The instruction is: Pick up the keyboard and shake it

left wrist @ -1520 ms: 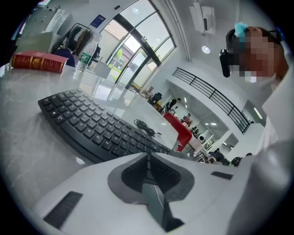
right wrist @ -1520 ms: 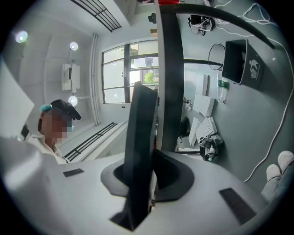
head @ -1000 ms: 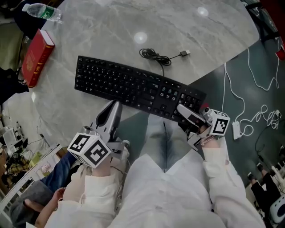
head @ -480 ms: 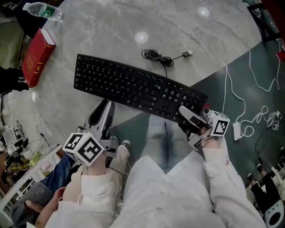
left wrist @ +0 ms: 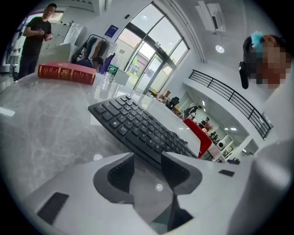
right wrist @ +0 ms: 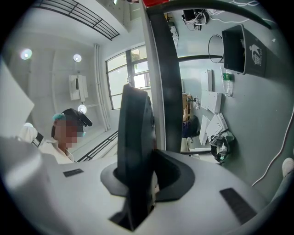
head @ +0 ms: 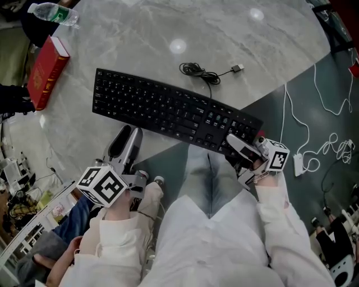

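Note:
A black keyboard (head: pixel 168 109) lies slantwise on the grey marble table (head: pixel 140 39), its right end out over the table's edge. My right gripper (head: pixel 233 144) is shut on that right end. In the right gripper view the keyboard (right wrist: pixel 133 137) stands edge-on as a dark slab clamped between the jaws. My left gripper (head: pixel 127 134) is open just before the keyboard's front edge, left of the middle. In the left gripper view the keyboard (left wrist: pixel 138 128) lies right beyond the parted fingertips (left wrist: pixel 172 160), with only table surface between them.
The keyboard's coiled cable (head: pixel 202 73) lies behind it. A red book (head: pixel 47 70) and a water bottle (head: pixel 53 14) sit at the table's far left. White cables (head: pixel 314 112) trail on the green floor to the right. A person (left wrist: pixel 34 41) stands beyond the table.
My left gripper has opened and shifted left along the keyboard's front edge. The right gripper stays shut on the right end, and the keyboard has barely moved.

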